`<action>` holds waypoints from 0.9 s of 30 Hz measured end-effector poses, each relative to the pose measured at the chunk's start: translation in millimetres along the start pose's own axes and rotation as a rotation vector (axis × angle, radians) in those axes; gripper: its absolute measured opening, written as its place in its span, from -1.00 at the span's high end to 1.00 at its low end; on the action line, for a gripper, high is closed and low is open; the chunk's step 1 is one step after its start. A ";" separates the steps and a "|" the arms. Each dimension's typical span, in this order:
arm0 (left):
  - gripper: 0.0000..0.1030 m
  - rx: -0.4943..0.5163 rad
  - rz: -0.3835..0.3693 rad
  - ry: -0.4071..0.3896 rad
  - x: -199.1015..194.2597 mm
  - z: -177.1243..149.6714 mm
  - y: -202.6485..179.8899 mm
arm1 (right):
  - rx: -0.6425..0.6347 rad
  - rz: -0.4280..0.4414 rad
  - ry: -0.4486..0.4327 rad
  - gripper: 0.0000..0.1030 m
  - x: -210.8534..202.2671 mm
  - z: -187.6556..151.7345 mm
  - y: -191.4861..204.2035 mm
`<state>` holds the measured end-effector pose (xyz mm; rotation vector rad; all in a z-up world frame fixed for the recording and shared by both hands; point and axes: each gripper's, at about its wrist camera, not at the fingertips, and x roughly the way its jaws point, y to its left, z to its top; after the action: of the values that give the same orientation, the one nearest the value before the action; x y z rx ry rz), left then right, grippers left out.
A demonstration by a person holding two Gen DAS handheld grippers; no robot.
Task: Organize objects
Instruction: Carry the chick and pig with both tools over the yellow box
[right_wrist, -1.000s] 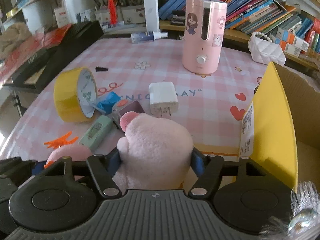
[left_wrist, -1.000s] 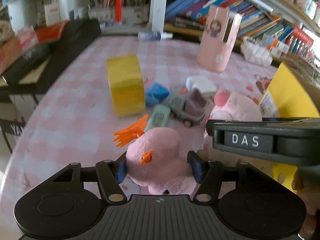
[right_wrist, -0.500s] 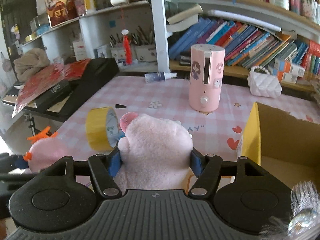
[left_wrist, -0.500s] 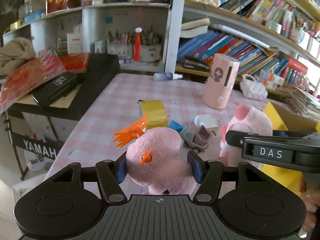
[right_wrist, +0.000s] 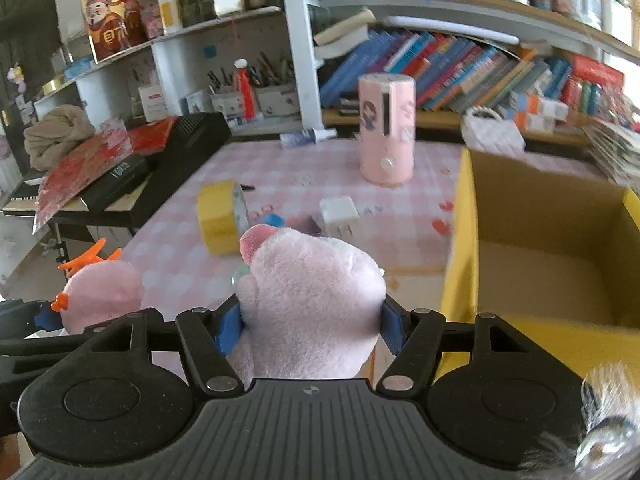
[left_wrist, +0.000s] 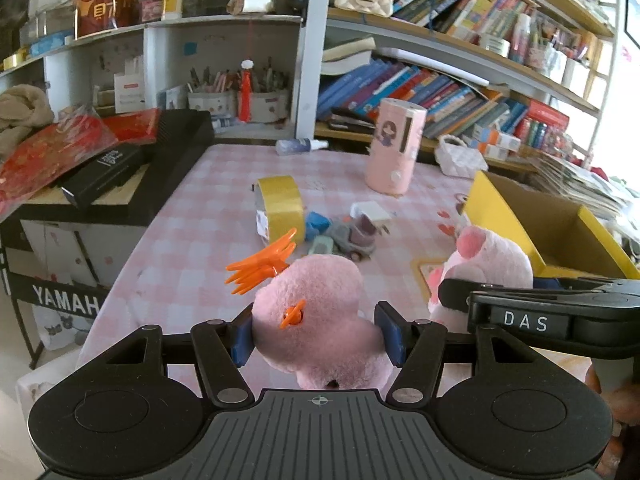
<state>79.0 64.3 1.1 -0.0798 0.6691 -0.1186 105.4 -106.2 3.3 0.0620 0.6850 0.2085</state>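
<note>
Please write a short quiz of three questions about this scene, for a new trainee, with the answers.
1. True or false: the left gripper is shut on a pink plush toy with orange antlers.
2. What does the right gripper hold? A) yellow tape roll B) pink plush toy C) white charger
3. Fill in: the cardboard box stands with its top ____.

Key: 1 true; 2 B, the pink plush toy; 3 open.

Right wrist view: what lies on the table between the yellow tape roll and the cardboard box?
In the right wrist view, a white charger block sits between the yellow tape roll and the cardboard box, with blurred small items beside it.
</note>
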 end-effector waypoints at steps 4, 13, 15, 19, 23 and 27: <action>-0.17 0.014 -0.021 0.010 -15.9 -12.9 -1.2 | 0.038 -0.033 0.016 -0.25 -18.3 -20.7 -0.3; -0.17 0.064 -0.081 0.031 -40.0 -37.1 -10.9 | 0.133 -0.111 0.036 -0.25 -55.9 -62.0 -6.8; -0.17 0.085 -0.101 0.035 -43.5 -41.4 -16.6 | 0.150 -0.125 0.036 -0.25 -64.3 -71.1 -7.9; -0.17 0.125 -0.148 0.041 -50.2 -49.6 -28.3 | 0.191 -0.161 0.033 -0.25 -81.9 -87.3 -14.1; -0.17 0.162 -0.188 0.043 -55.1 -54.5 -40.0 | 0.241 -0.201 0.036 -0.25 -95.0 -100.3 -24.0; -0.17 0.185 -0.218 0.048 -57.2 -57.4 -48.4 | 0.284 -0.236 0.041 -0.25 -106.0 -109.1 -32.4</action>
<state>-5.3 22.1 -3.3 0.0279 0.6934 -0.3926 -38.2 -161.6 -19.2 0.2479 0.7530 -0.1156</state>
